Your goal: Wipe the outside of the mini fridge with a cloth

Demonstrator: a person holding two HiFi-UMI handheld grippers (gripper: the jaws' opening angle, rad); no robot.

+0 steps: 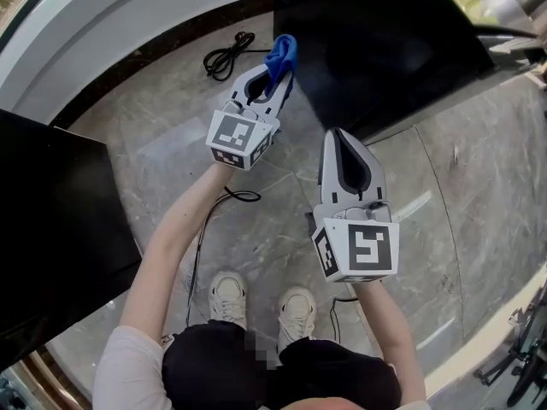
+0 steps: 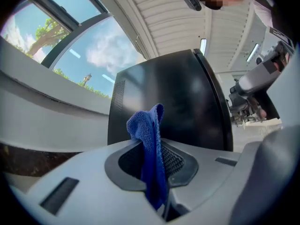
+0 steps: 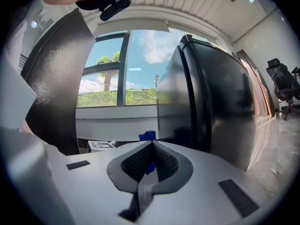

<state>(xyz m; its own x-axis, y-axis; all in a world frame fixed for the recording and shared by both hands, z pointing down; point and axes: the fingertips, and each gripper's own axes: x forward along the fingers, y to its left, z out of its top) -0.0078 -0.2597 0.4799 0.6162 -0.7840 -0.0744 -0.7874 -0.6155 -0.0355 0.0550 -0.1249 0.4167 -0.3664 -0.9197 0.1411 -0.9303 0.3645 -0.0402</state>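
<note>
1. Clamping blue cloth (image 1: 283, 55) between pressed-together jaws of left hand-held gripper (image 1: 276, 79).
2. Holding cloth just beside corner of black mini fridge (image 1: 385, 49), above floor (image 1: 479, 195).
3. Holding right hand-held gripper (image 1: 343, 137) closed and empty, near fridge.

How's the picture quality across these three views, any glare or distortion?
Head view: evenly lit, floor edges bowed by the wide lens. Left gripper view: fisheye with dark corners, cloth sharp. Right gripper view: bright window, hazy sheen on the mini fridge.
</note>
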